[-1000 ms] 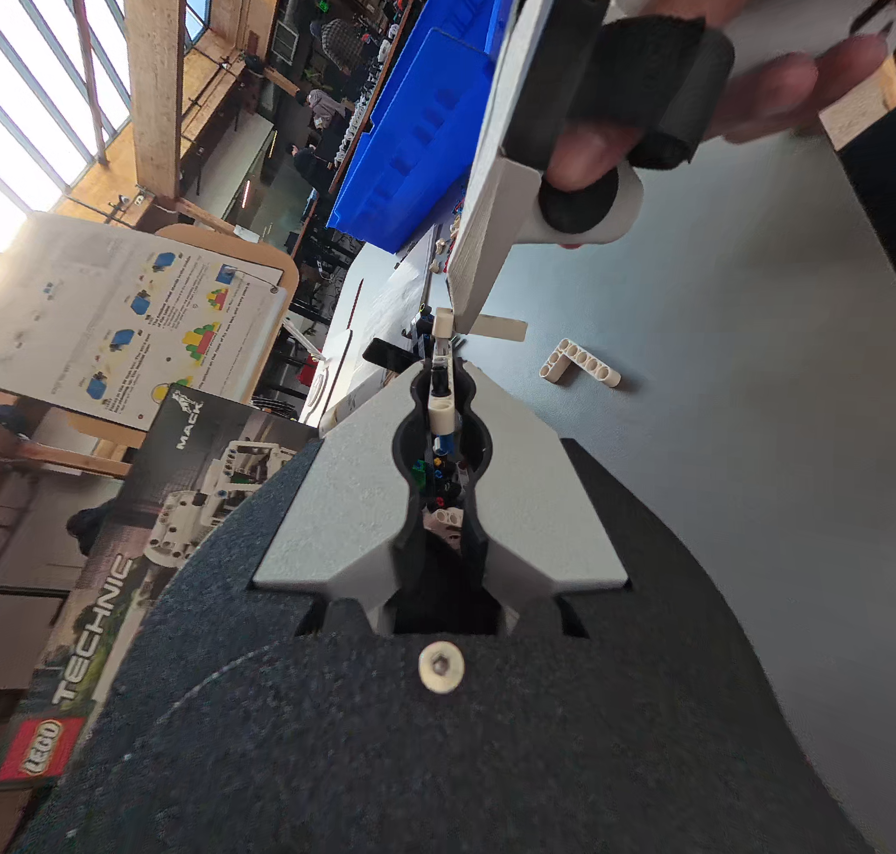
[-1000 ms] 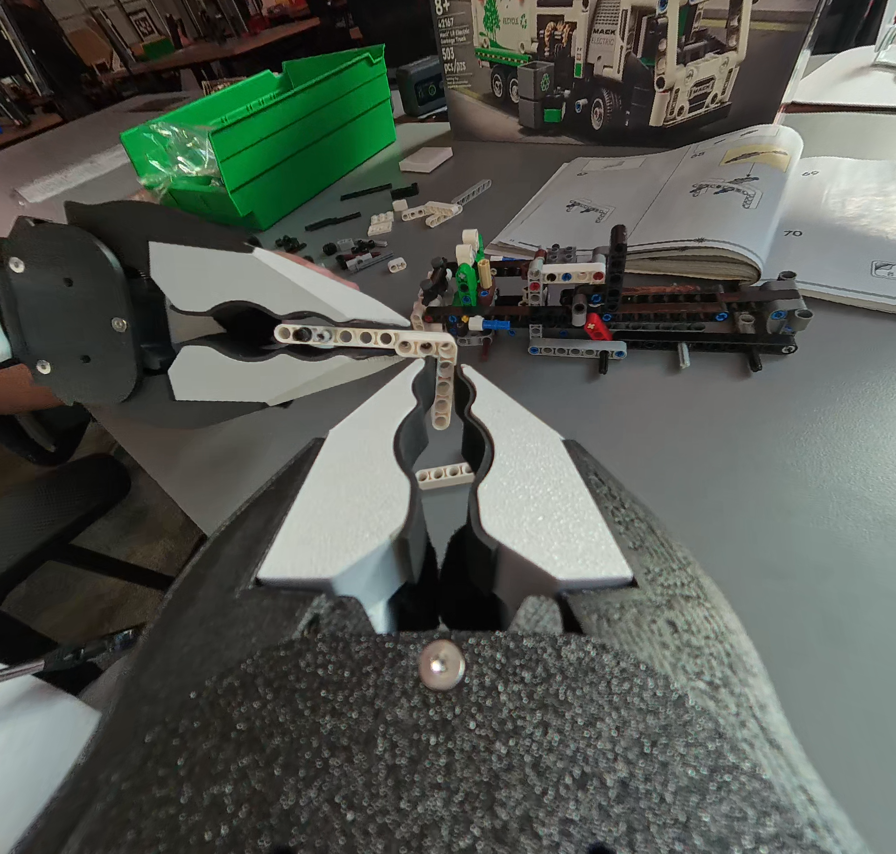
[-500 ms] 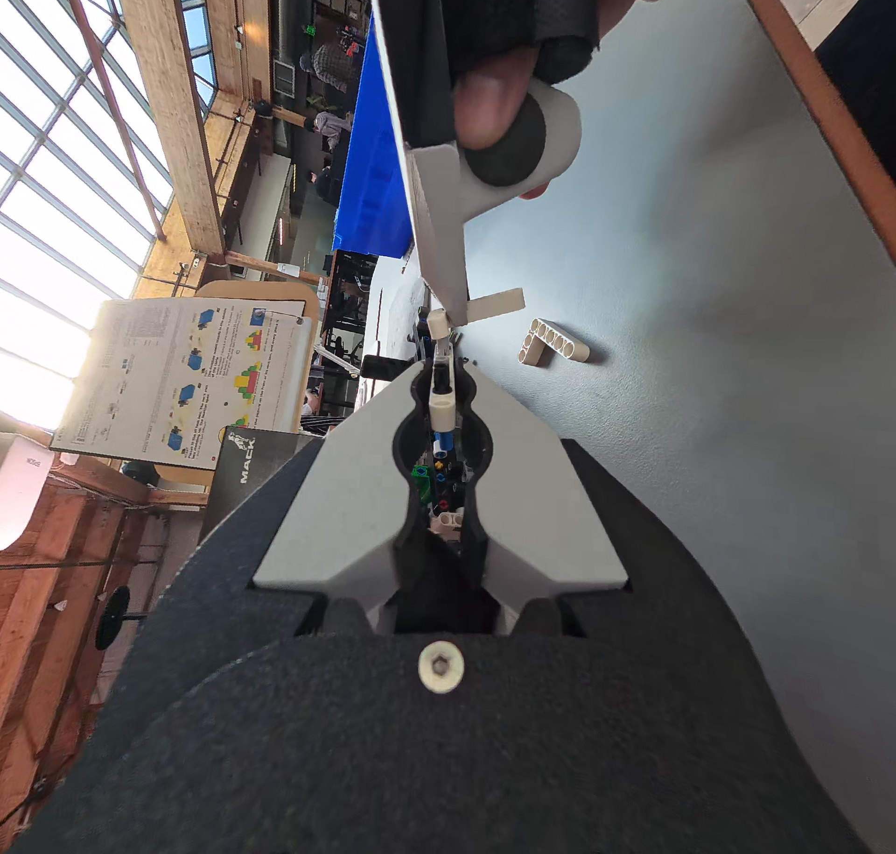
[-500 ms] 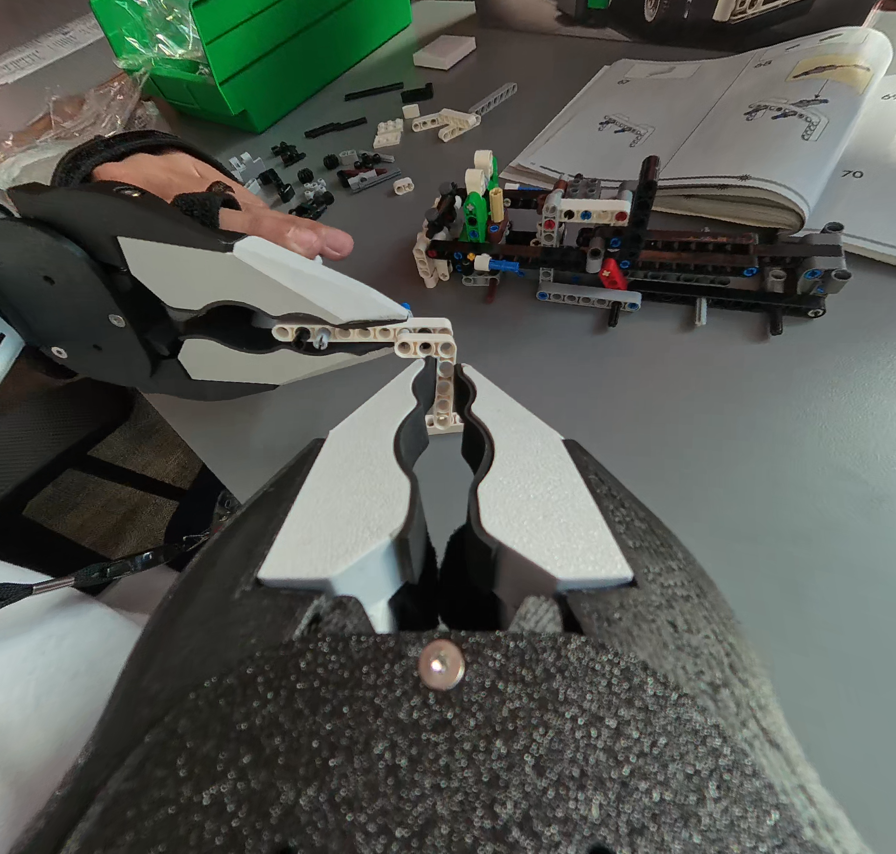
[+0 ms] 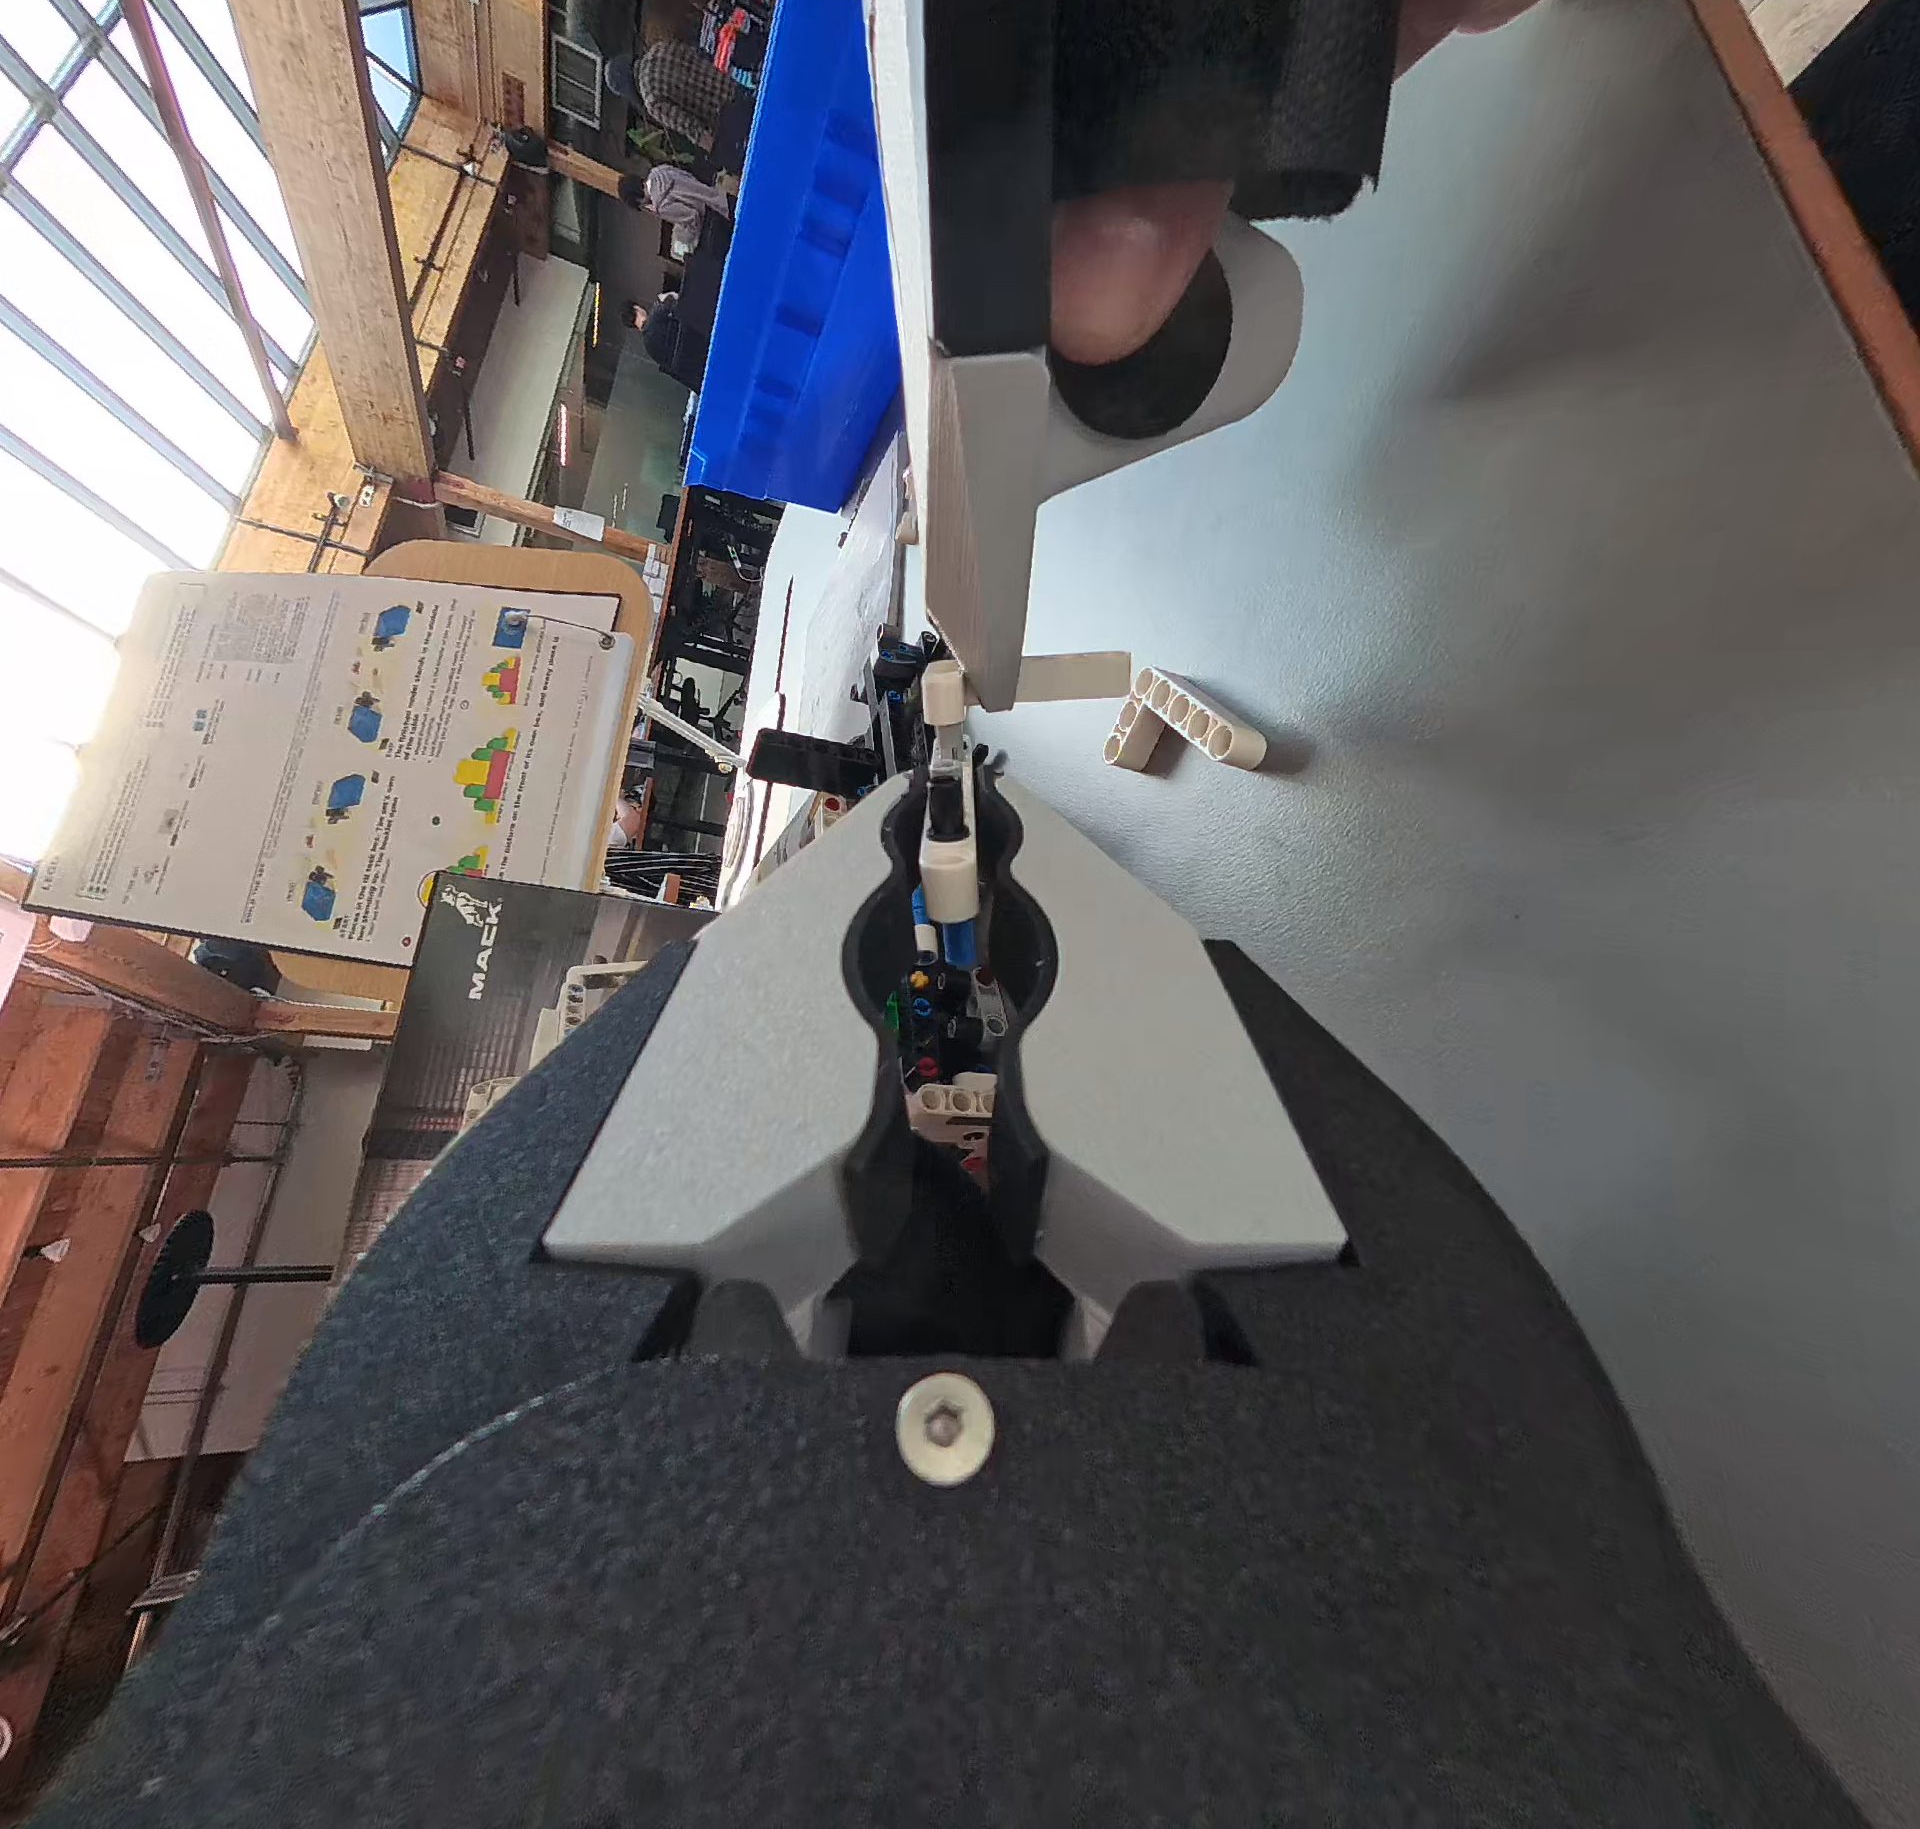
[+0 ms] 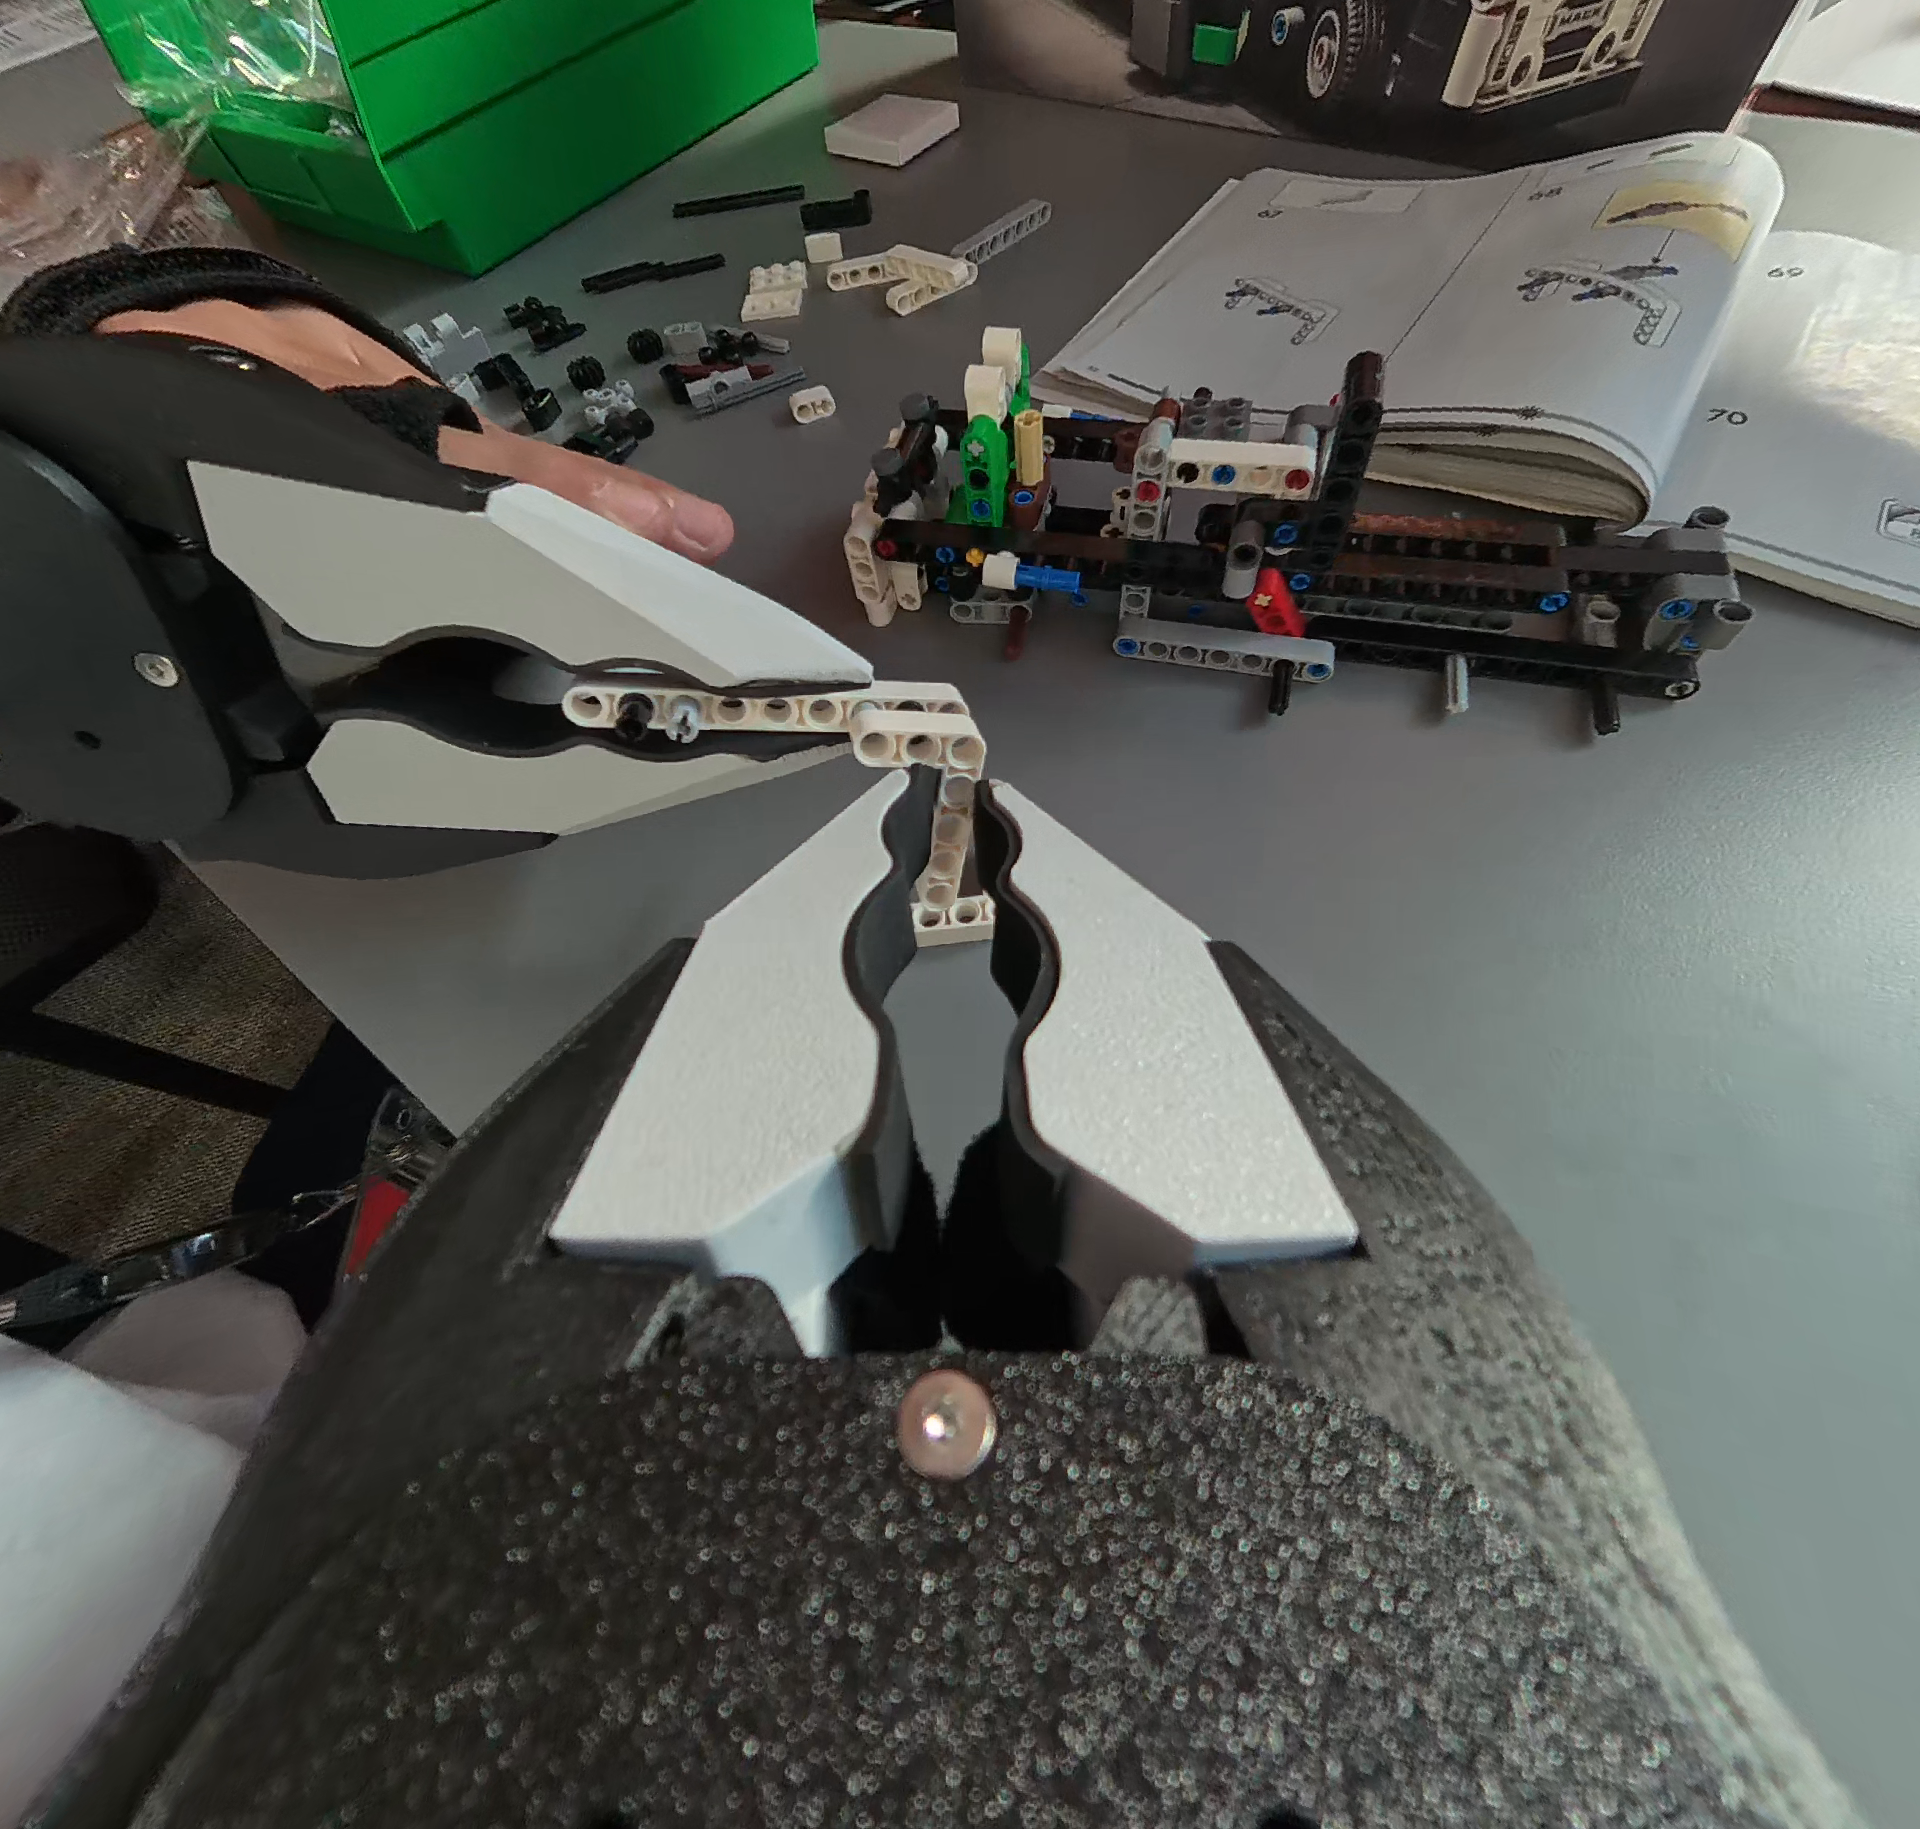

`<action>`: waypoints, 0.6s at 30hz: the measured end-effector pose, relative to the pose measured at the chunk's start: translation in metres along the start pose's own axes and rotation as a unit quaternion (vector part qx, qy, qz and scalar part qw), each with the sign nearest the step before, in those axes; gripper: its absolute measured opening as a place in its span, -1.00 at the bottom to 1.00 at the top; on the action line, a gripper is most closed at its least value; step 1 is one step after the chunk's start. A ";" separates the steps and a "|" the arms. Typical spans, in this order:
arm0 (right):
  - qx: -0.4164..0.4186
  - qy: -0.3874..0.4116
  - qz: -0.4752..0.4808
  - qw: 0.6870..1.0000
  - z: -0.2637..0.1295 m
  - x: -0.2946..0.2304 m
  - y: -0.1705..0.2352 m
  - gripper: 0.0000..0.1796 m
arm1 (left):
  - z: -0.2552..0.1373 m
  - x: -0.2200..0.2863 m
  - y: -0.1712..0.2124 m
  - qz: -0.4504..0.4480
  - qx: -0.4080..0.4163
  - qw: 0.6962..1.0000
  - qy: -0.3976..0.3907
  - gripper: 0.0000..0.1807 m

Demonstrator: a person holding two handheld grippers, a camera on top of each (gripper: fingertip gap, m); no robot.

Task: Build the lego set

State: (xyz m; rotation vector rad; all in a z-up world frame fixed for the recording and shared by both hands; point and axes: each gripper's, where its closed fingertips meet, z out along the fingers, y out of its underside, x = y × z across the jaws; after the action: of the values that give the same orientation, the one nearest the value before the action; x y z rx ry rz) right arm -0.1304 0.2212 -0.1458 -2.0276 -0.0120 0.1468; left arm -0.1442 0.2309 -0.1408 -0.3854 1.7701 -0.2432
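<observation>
While left gripper [image 6: 831, 725] fingers clamp the long white beam [image 6: 727, 711] and right gripper [image 6: 951, 823] fingers pinch the white L-beam [image 6: 940, 792], the holes should line up squarely before pressing together.

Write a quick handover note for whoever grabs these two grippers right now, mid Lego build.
Left gripper: shut on the long white beam, held level over the table.
Right gripper: shut on the L-shaped beam, whose short leg overlaps the long beam's end. I cannot tell whether it is seated.
A spare L-beam lies on the table below.
Done: the chassis is partly built, in front of the open manual.
Left: probably check the joint, then fit this piece; loose parts remain.
</observation>
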 end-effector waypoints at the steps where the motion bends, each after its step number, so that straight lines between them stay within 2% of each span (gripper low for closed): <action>1: 0.001 -0.001 -0.004 1.000 -0.001 0.000 -0.001 -0.93 | 0.000 -0.001 -0.001 0.003 0.003 1.000 -0.002 -0.95; 7: 0.001 -0.077 0.025 0.997 -0.007 -0.008 -0.001 -0.87 | -0.004 -0.004 -0.008 -0.006 0.030 1.000 -0.002 -0.94; 10: -0.003 -0.090 0.026 0.996 -0.008 -0.011 0.002 -0.87 | -0.004 -0.002 -0.009 -0.004 0.033 0.999 0.003 -0.94; 13: -0.005 -0.075 0.014 0.997 -0.008 -0.008 0.003 -0.91 | -0.004 -0.001 -0.008 -0.001 0.031 1.000 0.005 -0.94; 18: -0.040 0.014 -0.117 0.992 -0.008 0.000 0.004 -0.93 | -0.003 0.004 -0.009 -0.019 0.034 0.999 0.025 -0.94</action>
State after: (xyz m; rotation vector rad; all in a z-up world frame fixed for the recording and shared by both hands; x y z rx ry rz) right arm -0.1299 0.2120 -0.1461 -2.0901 -0.2408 -0.0305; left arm -0.1463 0.2211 -0.1402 -0.3686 1.7991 -0.3414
